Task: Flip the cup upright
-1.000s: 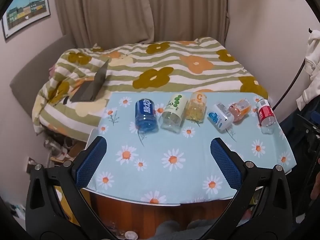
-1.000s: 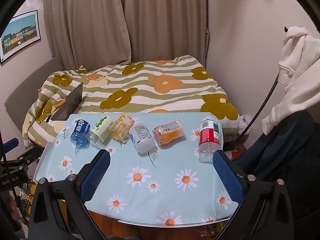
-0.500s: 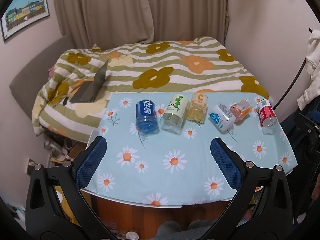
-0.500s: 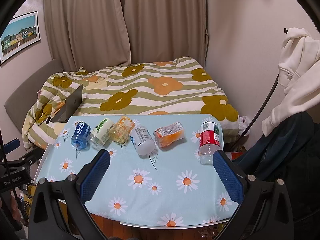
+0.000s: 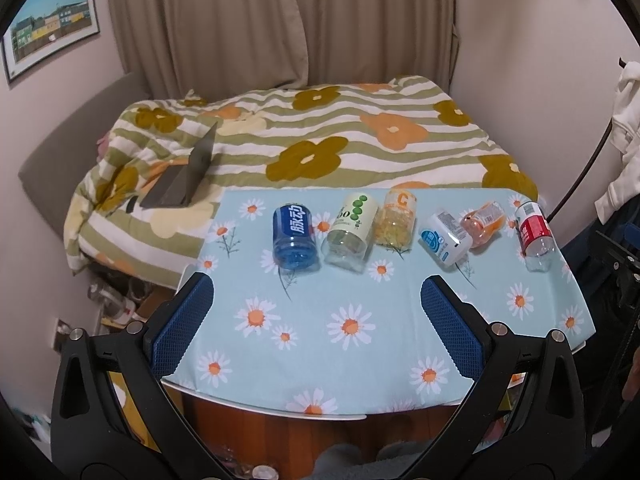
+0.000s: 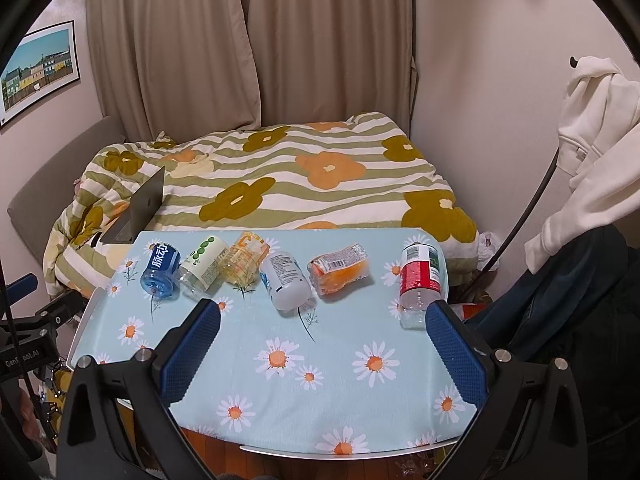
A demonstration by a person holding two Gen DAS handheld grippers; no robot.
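Several cut-bottle cups lie on their sides in a row at the far side of the daisy-print table (image 5: 360,344): a blue one (image 5: 294,236), a white-green one (image 5: 350,226), a yellow one (image 5: 396,220), a white-blue one (image 5: 444,238), an orange one (image 5: 484,224) and a red one (image 5: 534,234). The same row shows in the right wrist view, from the blue cup (image 6: 160,270) to the red cup (image 6: 422,282). My left gripper (image 5: 318,296) is open and empty, near of the row. My right gripper (image 6: 322,322) is open and empty.
A bed with a flowered striped quilt (image 5: 320,140) lies behind the table, with an open laptop (image 5: 184,176) on it. A white garment (image 6: 596,128) hangs at the right wall. Clutter sits on the floor at the left (image 5: 116,304).
Both grippers have drawn slightly back and up from the table; the cups appear a little farther away. Nothing on the table has moved.
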